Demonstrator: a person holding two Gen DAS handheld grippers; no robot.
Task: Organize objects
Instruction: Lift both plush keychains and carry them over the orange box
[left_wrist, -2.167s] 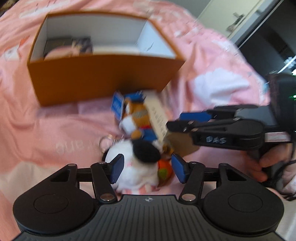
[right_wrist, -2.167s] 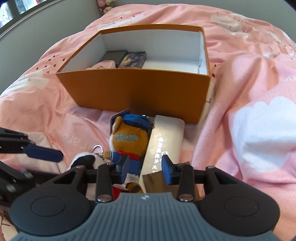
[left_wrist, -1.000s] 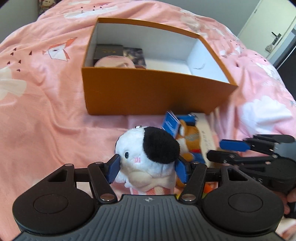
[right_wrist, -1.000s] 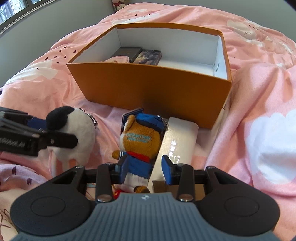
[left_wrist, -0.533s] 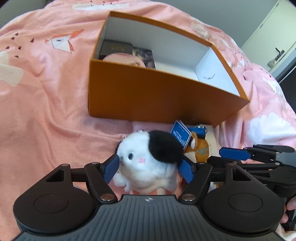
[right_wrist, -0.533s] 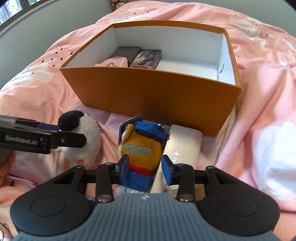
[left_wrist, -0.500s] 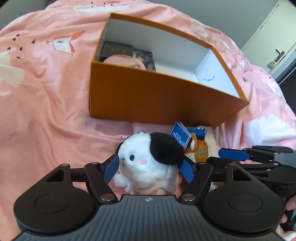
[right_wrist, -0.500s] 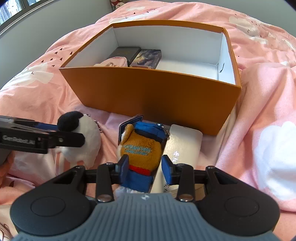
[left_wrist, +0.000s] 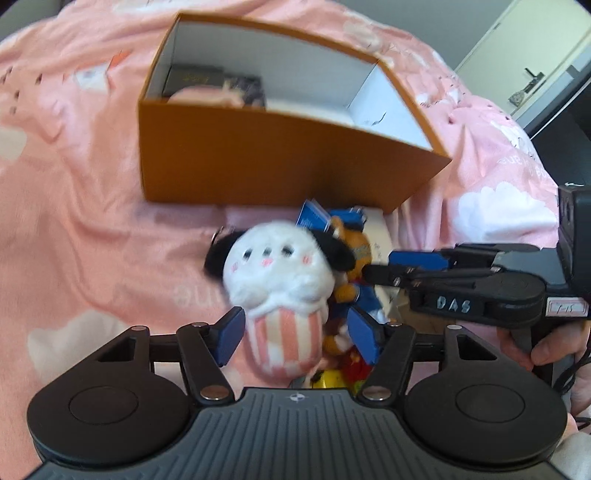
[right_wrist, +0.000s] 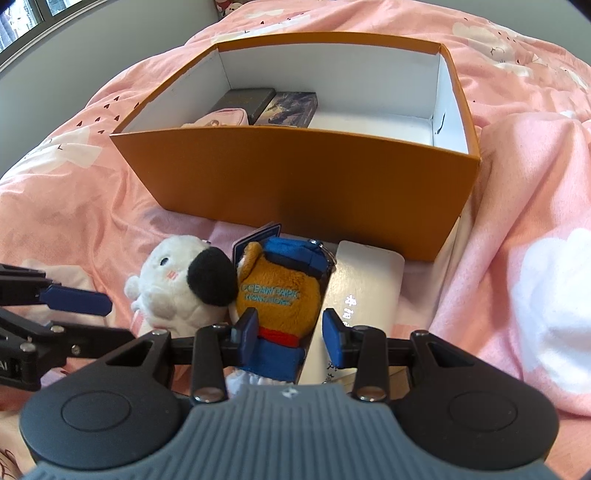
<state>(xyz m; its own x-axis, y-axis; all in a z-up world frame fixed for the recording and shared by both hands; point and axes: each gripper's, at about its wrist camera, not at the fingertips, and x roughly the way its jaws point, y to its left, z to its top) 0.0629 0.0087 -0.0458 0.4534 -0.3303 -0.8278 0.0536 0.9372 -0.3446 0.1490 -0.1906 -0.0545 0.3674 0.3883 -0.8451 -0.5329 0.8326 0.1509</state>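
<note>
we see the left tool (left_wrist: 291, 339) with its blue pads either side of the white plush toy (left_wrist: 280, 280), which has black ears and a pink striped base; the jaws are closing, and in the left wrist view a gap shows on the right side, so the pads do not yet press it. the toy sits on the pink bed cover (left_wrist: 74, 221), just in front of the orange box (right_wrist: 303, 184) and touching the brown bear plush (right_wrist: 277, 295). the right tool (right_wrist: 290, 330) is clamped on that bear at its waist, and the bear lies beside a white card (right_wrist: 365, 288). inside the box, two dark small boxes (right_wrist: 266, 101) lie at the far left corner.
</note>
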